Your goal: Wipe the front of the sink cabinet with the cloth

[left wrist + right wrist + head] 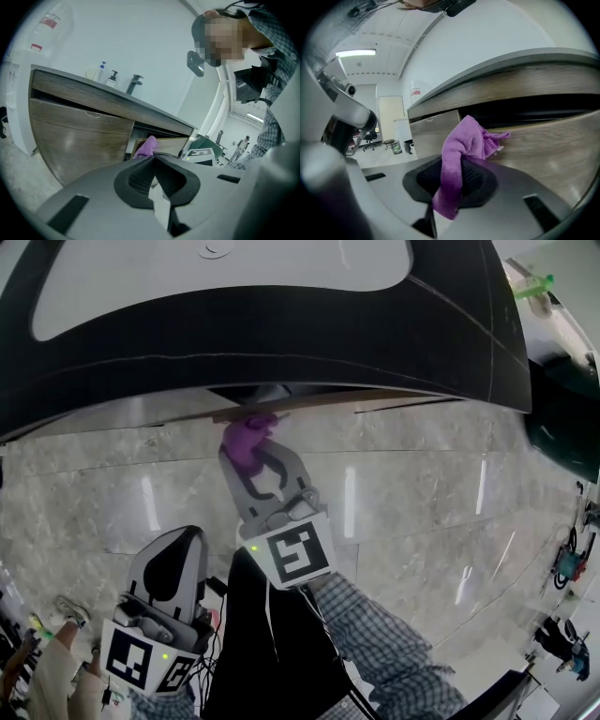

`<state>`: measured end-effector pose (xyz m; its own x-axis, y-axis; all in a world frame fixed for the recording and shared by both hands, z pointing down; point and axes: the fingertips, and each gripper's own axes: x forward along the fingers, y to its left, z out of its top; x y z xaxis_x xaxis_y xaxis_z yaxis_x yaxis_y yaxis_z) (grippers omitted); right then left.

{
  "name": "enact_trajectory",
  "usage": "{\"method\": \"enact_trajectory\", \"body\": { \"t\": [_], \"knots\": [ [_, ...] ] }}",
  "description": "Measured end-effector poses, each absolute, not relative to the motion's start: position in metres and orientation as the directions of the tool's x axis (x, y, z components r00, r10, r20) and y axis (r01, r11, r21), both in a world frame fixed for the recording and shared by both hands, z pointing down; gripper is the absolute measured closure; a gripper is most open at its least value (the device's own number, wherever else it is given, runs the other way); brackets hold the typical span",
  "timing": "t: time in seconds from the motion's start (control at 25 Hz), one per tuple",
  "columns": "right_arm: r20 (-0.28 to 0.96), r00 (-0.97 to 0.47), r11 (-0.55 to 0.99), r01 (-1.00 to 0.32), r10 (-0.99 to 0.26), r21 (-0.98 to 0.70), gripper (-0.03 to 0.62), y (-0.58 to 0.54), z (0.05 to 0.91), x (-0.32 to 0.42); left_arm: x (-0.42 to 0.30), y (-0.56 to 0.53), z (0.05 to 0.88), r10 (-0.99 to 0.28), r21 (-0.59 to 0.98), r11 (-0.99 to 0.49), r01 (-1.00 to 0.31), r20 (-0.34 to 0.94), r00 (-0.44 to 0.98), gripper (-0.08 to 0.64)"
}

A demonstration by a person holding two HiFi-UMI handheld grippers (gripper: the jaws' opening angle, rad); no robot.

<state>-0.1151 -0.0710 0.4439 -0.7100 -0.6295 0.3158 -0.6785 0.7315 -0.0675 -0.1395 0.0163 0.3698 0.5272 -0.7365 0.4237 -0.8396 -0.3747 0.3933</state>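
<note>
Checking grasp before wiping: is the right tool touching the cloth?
Touching. The right gripper view shows the cloth pinched between the jaws of the right tool.

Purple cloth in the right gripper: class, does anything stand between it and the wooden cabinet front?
Nothing visible does. The right gripper is shut on the cloth, whose bunched end appears to meet the cabinet front just below the dark gap.

1. Left gripper (153,157): jaws closed tip to tip, nothing between them.
2. Just past them, the purple cloth (146,147) is up against the wooden sink cabinet (79,136) front.
3. Up top: dark tap (135,85), pump bottles (100,73).
</note>
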Motion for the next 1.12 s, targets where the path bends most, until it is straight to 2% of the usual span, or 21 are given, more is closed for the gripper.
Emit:
{"method": "enact_trajectory", "body": {
  "t": [0.28,0.44,1.12],
  "knots": [
    [0.318,-0.817,0.842,-0.532,-0.481,-0.095,0.515,-0.042,0.455,-0.168,-0.155,0.023,0.368,-0.753,0.389,-0.353,-0.851,0.422,0.505,0.549],
    [0.351,-0.822,0.861,-0.503,-0.449,-0.076,0.515,-0.035,0.473,-0.175,-0.157,0.026,0.369,-0.751,0.388,-0.353,-0.851,0.425,0.505,0.549],
    [0.455,-0.635,0.693,-0.719,-0.624,-0.052,0.515,-0.082,0.537,-0.087,-0.137,0.027,0.388,-0.705,0.392,-0.392,-0.832,0.454,0.545,0.549]
  ]
}}
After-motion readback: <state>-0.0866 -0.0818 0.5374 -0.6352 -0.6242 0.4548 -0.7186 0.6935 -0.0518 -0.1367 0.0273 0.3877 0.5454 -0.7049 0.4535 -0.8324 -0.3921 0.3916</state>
